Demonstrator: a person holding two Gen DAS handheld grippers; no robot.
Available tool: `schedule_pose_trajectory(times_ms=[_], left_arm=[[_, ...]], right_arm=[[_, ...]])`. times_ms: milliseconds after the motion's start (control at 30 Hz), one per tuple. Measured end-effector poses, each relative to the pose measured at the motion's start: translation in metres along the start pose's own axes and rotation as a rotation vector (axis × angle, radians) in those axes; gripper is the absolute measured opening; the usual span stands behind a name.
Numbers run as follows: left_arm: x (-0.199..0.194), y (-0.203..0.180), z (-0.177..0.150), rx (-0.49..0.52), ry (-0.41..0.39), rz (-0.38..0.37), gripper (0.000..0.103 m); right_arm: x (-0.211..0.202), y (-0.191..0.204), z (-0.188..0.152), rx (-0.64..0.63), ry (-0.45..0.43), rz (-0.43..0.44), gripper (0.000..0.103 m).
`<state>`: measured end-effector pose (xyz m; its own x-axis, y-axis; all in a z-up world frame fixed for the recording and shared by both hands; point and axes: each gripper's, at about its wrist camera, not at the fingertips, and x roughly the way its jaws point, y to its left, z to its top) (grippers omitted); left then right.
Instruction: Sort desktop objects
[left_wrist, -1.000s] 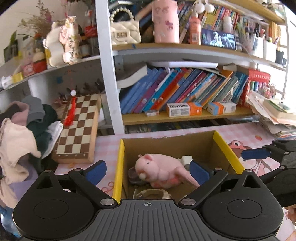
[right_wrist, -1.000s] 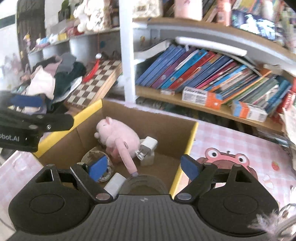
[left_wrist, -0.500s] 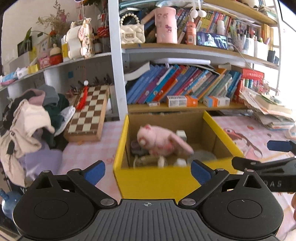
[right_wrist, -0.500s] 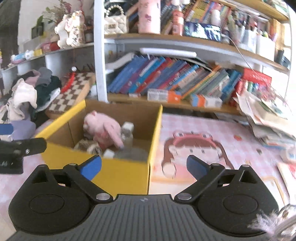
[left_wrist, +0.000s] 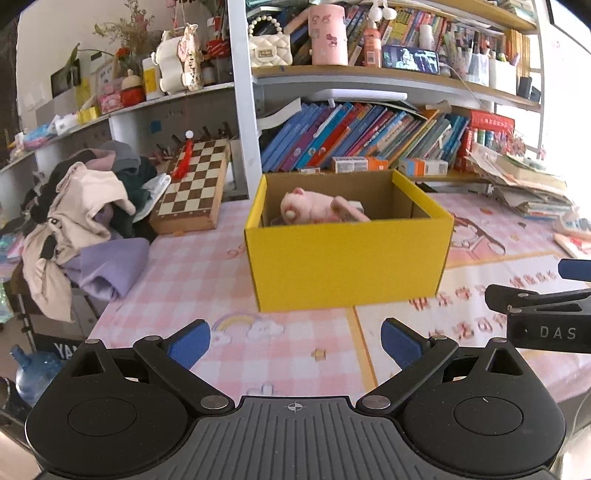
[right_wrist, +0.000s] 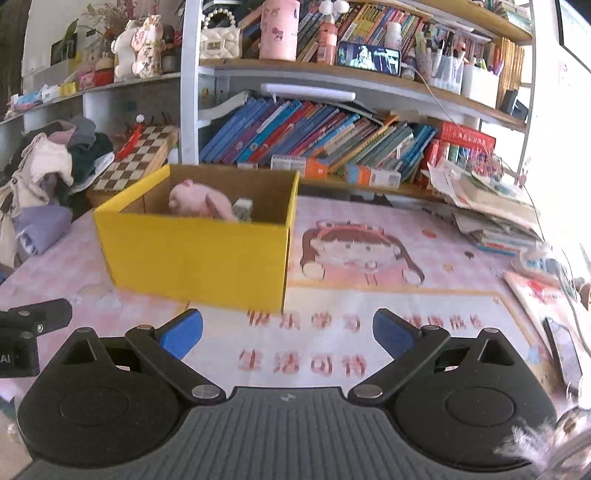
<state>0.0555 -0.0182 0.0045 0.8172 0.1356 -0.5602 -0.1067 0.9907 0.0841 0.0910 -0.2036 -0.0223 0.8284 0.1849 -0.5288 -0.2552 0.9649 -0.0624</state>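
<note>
A yellow cardboard box (left_wrist: 349, 258) stands on the pink table mat, also in the right wrist view (right_wrist: 195, 254). A pink plush pig (left_wrist: 314, 208) lies inside it, next to a small white item (right_wrist: 243, 208). My left gripper (left_wrist: 295, 341) is open and empty, well back from the box's near wall. My right gripper (right_wrist: 288, 332) is open and empty, in front of the box's right corner. The right gripper's finger (left_wrist: 535, 299) shows at the right edge of the left wrist view.
A chessboard (left_wrist: 192, 184) leans behind the box at left. A clothes pile (left_wrist: 85, 221) sits at the table's left edge. Bookshelves (right_wrist: 314, 140) line the back. Stacked papers (right_wrist: 491, 210) and flat items (right_wrist: 543, 291) lie at right.
Both grippers have pulled back and away from the box. A second ago they were over its opening; now the whole box stands in front of them.
</note>
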Motion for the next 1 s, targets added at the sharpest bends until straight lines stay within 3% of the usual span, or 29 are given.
schedule_pose_trajectory(times_ms=[333,600,1000], left_arm=[[-0.021,-0.002,-0.02,0.044,0.026,-0.028,0.1],[-0.024,0.0,-0.031,0.083,0.069,-0.043,0.102],[-0.016,0.01,-0.037,0.014,0.13,-0.044,0.103]], right_arm=[[-0.025,0.02,-0.031,-0.025,0.07,0.02,0.103],[-0.028,0.03,-0.036,-0.01,0.109,0.027,0.103],[-0.024,0.033,-0.037,-0.032,0.175,0.022,0.103]])
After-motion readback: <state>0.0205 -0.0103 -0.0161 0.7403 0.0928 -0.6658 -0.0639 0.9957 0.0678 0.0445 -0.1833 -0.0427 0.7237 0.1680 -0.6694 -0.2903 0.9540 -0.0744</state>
